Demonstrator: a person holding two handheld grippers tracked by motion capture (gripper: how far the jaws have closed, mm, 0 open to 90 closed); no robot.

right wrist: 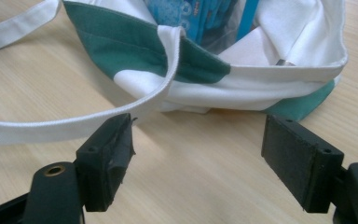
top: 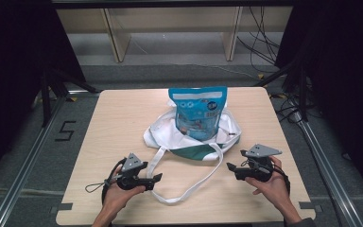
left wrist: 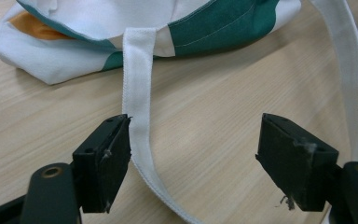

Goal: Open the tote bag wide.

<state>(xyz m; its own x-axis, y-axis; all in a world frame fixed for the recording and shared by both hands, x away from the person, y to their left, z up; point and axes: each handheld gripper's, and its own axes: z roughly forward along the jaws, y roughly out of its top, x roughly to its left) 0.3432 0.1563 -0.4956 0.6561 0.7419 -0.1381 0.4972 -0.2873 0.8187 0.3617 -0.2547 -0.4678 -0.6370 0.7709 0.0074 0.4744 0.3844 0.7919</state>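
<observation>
- At the left of the wooden bench [top: 113,118], the left tool [top: 157,178] is held low in a hand, jaws spread apart and clamped on nothing; in the left gripper view the white strap [left wrist: 137,93] of the bag is seen running just inside the left jaw, touching or nearly touching its pad.
- The strap's long axis is laid away from the left tool toward the bag, then looped back along the bench front toward the person; of the two tools, the left one is judged nearer to it, so a closing of those jaws would likely take it.
- At the centre, a white-and-green tote bag [top: 189,144] is seen slumped open on the bench, a blue snack pouch [top: 197,113] standing upright inside it.
- At the right, the right tool [top: 230,167] is pointed at the bag's near rim, jaws likewise wide apart and empty, with the bag ahead of it and the strap just beyond its left jaw.
</observation>
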